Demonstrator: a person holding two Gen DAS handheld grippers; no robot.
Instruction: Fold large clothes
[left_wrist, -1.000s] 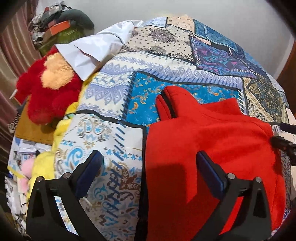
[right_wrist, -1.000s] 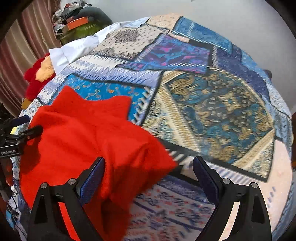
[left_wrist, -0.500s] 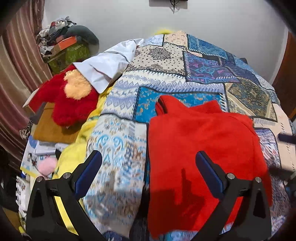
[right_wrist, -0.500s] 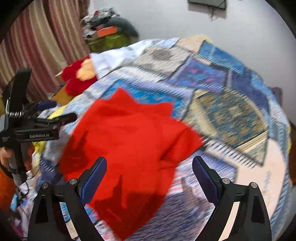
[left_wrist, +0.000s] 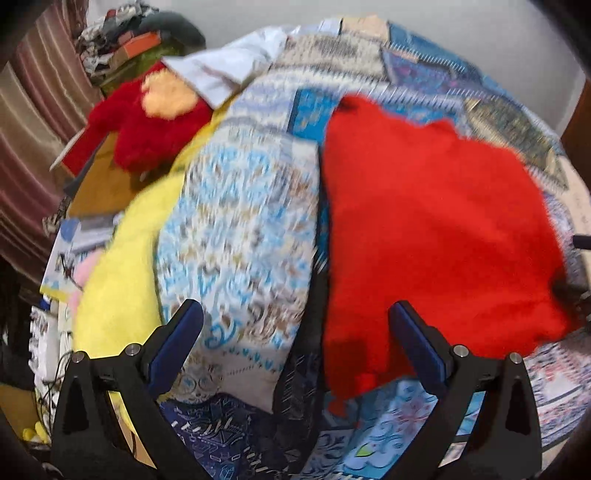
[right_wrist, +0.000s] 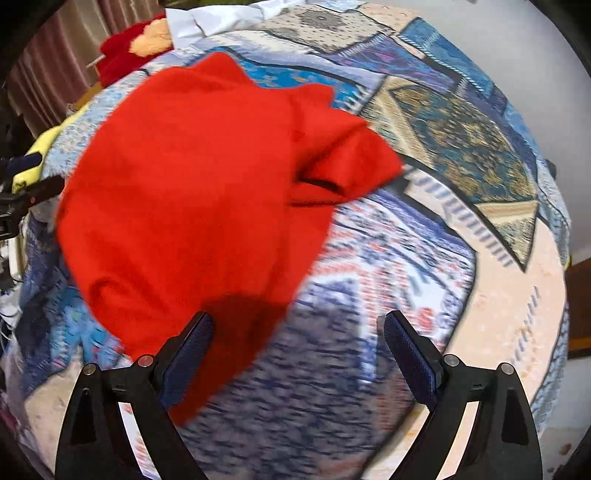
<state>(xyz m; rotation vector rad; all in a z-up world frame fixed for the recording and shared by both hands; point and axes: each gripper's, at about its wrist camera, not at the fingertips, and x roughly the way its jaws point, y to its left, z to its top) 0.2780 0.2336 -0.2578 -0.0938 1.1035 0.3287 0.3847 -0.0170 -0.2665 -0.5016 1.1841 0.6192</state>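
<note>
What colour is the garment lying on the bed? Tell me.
Bright red, plain. The garment shows best in the right wrist view.

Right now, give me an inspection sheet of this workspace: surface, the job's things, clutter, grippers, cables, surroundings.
Surface: bed under a patchwork bedspread, blurred in both views.
Job's things: red garment lying partly folded on the bedspread, one sleeve end sticking out to the side.
Clutter: red plush toy, white cloth, yellow cloth, piled items at the far corner.
Grippers: left hand-held gripper open, nothing between its fingers; right hand-held gripper open, over the garment's near edge, gripping nothing.
Cables: thin wires beside the bed, low on the left.
Surroundings: striped curtain, plain wall.
</note>
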